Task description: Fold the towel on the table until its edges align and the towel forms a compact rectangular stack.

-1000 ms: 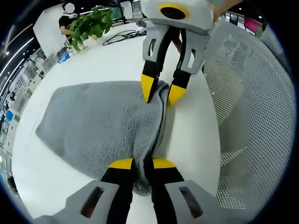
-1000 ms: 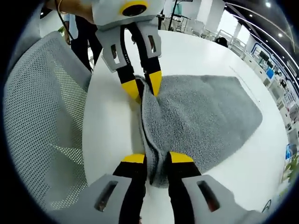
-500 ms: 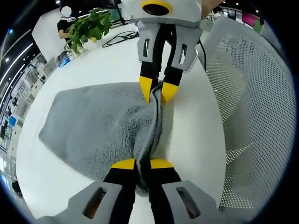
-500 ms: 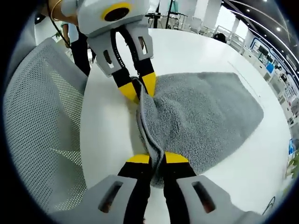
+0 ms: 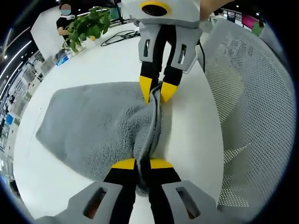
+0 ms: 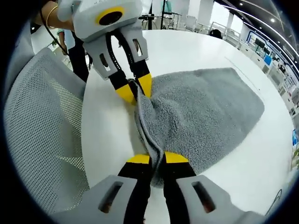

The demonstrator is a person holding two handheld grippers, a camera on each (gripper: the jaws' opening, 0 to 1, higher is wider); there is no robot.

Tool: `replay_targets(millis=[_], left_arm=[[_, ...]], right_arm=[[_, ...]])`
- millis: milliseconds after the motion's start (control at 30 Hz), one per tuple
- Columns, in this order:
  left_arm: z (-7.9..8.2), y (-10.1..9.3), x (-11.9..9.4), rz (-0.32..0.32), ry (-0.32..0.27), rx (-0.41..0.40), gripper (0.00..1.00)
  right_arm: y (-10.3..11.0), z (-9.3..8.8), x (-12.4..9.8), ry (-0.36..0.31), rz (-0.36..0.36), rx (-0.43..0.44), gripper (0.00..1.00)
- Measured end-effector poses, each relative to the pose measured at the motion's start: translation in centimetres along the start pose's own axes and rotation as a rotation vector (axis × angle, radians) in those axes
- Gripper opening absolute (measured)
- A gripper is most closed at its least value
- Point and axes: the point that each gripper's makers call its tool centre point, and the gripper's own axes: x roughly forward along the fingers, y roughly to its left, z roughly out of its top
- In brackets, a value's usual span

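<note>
White table with a grey towel on it

The table (image 5: pixel 117 56) is white, smooth and round-edged, its bare top also showing in the right gripper view (image 6: pixel 196 51). A grey towel (image 5: pixel 98 126) lies spread on it near the edge, one side bunched into a raised ridge (image 6: pixel 205 112). Further back on the table stand a leafy green plant (image 5: pixel 86 25) and a loop of black cable (image 5: pixel 119 36).

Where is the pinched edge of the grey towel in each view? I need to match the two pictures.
Left gripper view: towel edge runs up the centre, from the left hand-held gripper to the right hand-held gripper.
Right gripper view: same edge runs from bottom centre up-left.
Shared landmark: the mesh chair.
</note>
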Motion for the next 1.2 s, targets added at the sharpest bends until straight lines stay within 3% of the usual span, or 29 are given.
replay_targets(millis=[833,1033,1200], left_arm=[[-0.1,-2.0,-0.5,-0.008,0.005,-0.013,0.07],[0.0,-2.1,-0.8,-0.033,-0.011,-0.039,0.07],[0.4,-2.0,-1.4,-0.04,-0.008,0.016,0.07]], right_arm=[[1.9,-0.7,-0.2,-0.019,0.005,0.034,0.06],[2.0,-0.5,-0.4,-0.021,0.024,0.094,0.05],[2.4,-0.1,-0.9,-0.015,0.041,0.115,0.05]])
